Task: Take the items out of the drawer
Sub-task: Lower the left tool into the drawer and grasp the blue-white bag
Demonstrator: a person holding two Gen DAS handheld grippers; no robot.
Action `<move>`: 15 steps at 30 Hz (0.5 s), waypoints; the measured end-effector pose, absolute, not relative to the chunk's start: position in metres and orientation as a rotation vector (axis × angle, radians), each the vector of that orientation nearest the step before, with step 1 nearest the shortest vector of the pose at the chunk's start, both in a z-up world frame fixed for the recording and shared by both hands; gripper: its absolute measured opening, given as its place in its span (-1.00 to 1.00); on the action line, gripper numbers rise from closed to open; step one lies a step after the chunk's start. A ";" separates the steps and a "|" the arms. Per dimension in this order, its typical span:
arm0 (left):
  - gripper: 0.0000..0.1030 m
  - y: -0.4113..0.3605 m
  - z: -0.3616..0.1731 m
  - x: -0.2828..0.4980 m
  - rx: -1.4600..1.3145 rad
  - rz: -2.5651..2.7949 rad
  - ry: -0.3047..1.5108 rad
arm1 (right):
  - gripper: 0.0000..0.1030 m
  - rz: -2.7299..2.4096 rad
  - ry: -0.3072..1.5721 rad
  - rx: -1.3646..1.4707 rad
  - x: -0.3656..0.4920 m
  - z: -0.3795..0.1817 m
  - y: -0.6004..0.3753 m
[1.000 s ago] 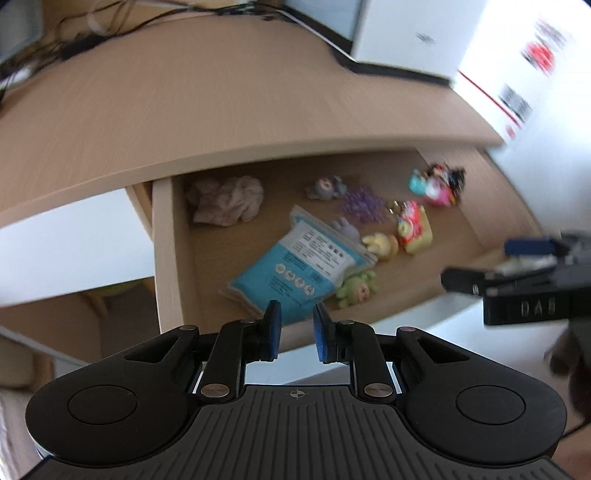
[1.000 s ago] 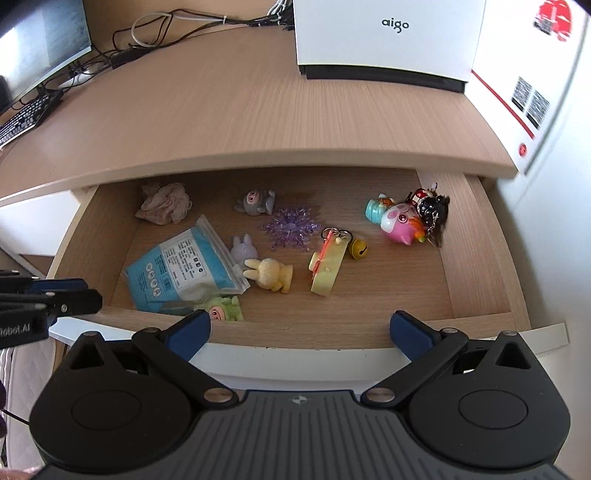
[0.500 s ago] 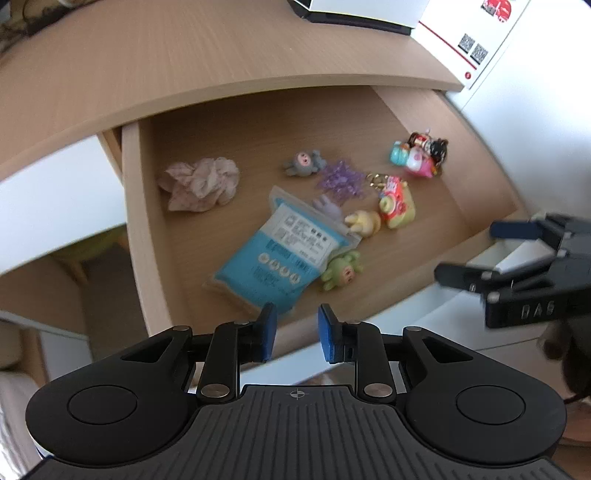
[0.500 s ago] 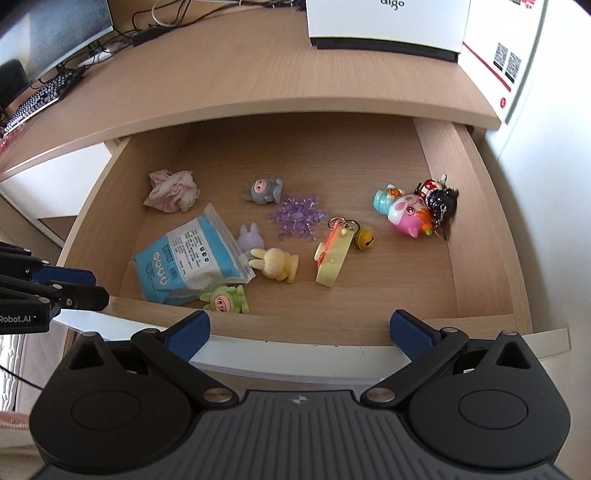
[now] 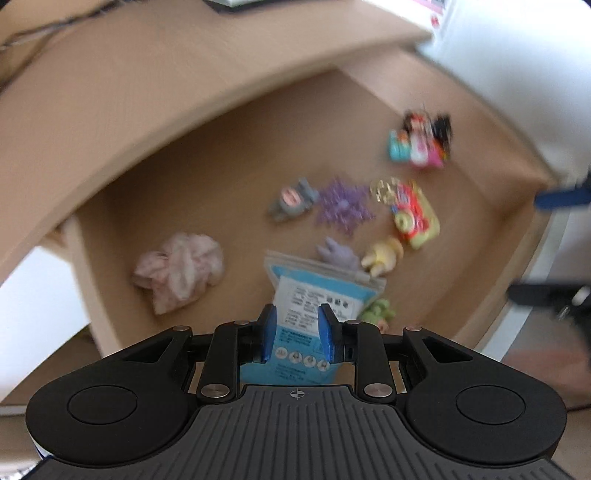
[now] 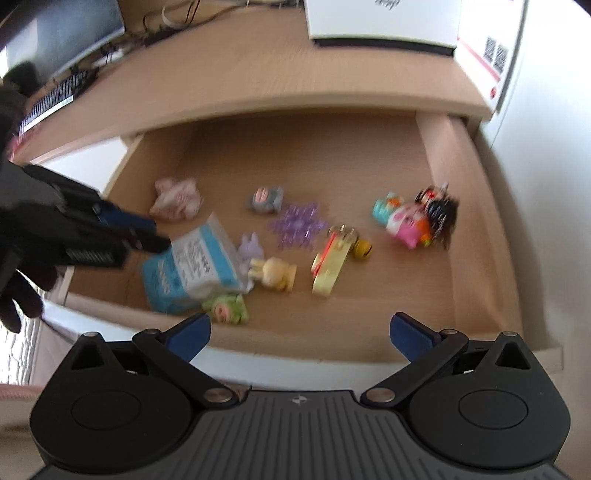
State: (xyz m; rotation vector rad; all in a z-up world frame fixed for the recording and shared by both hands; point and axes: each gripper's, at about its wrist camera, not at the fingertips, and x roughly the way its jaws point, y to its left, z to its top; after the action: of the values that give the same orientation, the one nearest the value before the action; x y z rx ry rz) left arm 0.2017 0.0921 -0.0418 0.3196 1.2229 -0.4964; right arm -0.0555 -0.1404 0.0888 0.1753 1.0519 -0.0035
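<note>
Drawer (image 6: 476,206) is pulled out from under the worktop (image 6: 295,70) and everything's lying on its floor. Blue-and-white pouch (image 6: 192,269) sits near the front left corner, with a little green figure (image 6: 225,308) just beside it at the front edge, and a lilac bunny (image 6: 253,251) plus a yellow bunny (image 6: 275,273) right next to its sealed end. Pink crumpled cloth (image 6: 177,199) is further back toward the left wall. Around the middle there's a grey figure (image 6: 266,197) and a purple snowflake thing (image 6: 297,225) side by side, then a yellow keychain toy (image 6: 330,266) with a small bell. Cluster of colourful figures (image 6: 413,218) is over by the right wall.

Left gripper (image 5: 293,328) hangs over the front left part of the drawer, its fingers (image 5: 266,332) only slightly apart with nothing between them, and the pouch shows through the gap below. From the right camera its tips are just above the pouch; can't tell if they touch it, too blurry. Right gripper (image 6: 299,332) is out in front of the drawer's front edge, fingers (image 6: 188,334) spread wide, holding nothing.

On the worktop: white box (image 6: 384,18) at the back, monitor (image 6: 66,33) and keyboard (image 6: 51,99) off to the left.
</note>
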 end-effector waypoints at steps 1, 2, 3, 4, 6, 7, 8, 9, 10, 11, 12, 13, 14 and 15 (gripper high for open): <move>-0.48 0.090 -0.047 0.206 0.335 -0.508 1.253 | 1.00 -0.005 1.039 0.185 -0.053 0.091 -0.145; -0.48 0.090 -0.054 0.207 0.352 -0.524 1.278 | 1.00 -0.004 1.026 0.198 -0.051 0.093 -0.148; -0.48 0.088 -0.060 0.208 0.371 -0.536 1.306 | 1.00 -0.001 1.016 0.215 -0.050 0.094 -0.152; -0.47 0.086 -0.067 0.208 0.396 -0.542 1.333 | 1.00 0.002 1.008 0.231 -0.049 0.093 -0.156; -0.46 0.083 -0.069 0.206 0.419 -0.555 1.321 | 1.00 0.004 1.006 0.257 -0.047 0.090 -0.162; -0.46 0.081 -0.070 0.207 0.421 -0.556 1.324 | 1.00 0.000 1.013 0.269 -0.046 0.088 -0.164; -0.44 0.080 -0.070 0.207 0.420 -0.559 1.321 | 1.00 -0.004 1.024 0.278 -0.044 0.086 -0.165; -0.42 0.080 -0.070 0.207 0.419 -0.562 1.311 | 1.00 -0.004 1.031 0.282 -0.043 0.084 -0.165; -0.39 0.080 -0.071 0.208 0.419 -0.568 1.302 | 1.00 -0.001 1.038 0.285 -0.042 0.083 -0.165; -0.33 0.081 -0.072 0.209 0.419 -0.575 1.294 | 1.00 -0.001 1.043 0.283 -0.041 0.081 -0.165; -0.32 0.082 -0.073 0.211 0.416 -0.584 1.292 | 1.00 -0.003 1.048 0.276 -0.040 0.079 -0.164; -0.32 0.083 -0.073 0.213 0.410 -0.596 1.296 | 1.00 -0.011 1.054 0.266 -0.038 0.077 -0.162; -0.32 0.085 -0.072 0.213 0.407 -0.608 1.297 | 1.00 -0.027 1.065 0.257 -0.036 0.075 -0.160; -0.31 0.086 -0.071 0.213 0.411 -0.624 1.296 | 1.00 -0.048 1.078 0.254 -0.033 0.072 -0.160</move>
State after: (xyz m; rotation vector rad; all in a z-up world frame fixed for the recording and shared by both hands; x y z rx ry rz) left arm 0.2132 0.0864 -0.0715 0.4105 1.2962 -0.6239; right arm -0.0334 -0.1598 0.0723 0.2541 1.0781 -0.0483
